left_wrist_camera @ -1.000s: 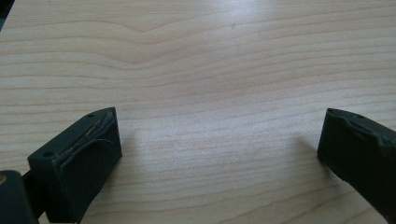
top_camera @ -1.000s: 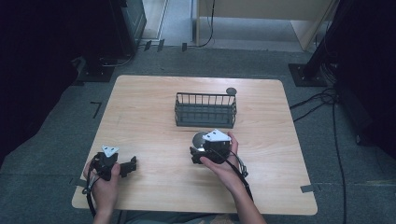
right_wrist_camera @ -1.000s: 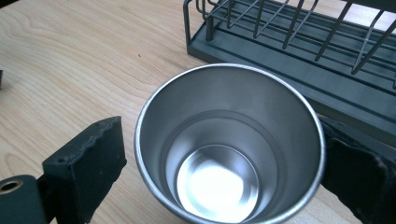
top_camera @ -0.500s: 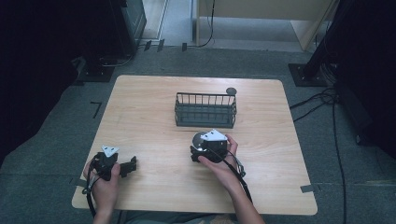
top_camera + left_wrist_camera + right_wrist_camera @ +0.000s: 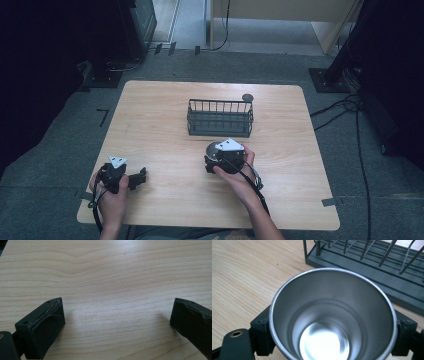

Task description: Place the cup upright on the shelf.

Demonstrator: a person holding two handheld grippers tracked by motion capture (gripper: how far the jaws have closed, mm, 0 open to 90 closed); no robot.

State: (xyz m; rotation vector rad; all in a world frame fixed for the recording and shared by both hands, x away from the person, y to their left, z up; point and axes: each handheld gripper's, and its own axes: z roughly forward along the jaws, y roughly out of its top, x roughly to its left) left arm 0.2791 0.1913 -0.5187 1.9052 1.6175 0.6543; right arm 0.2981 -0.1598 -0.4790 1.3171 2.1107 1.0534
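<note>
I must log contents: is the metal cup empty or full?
Empty: the metal cup shows a bare shiny bottom, seen from above in the right gripper view.

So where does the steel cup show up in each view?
High view: the steel cup sits just below centre, in front of the wire basket, partly under the right gripper.
Right gripper view: the cup fills the lower middle, a finger pressed on each side.
Left gripper view: not in it, just bare table.
Shared landmark: the wire basket, upper right in the right gripper view.
</note>
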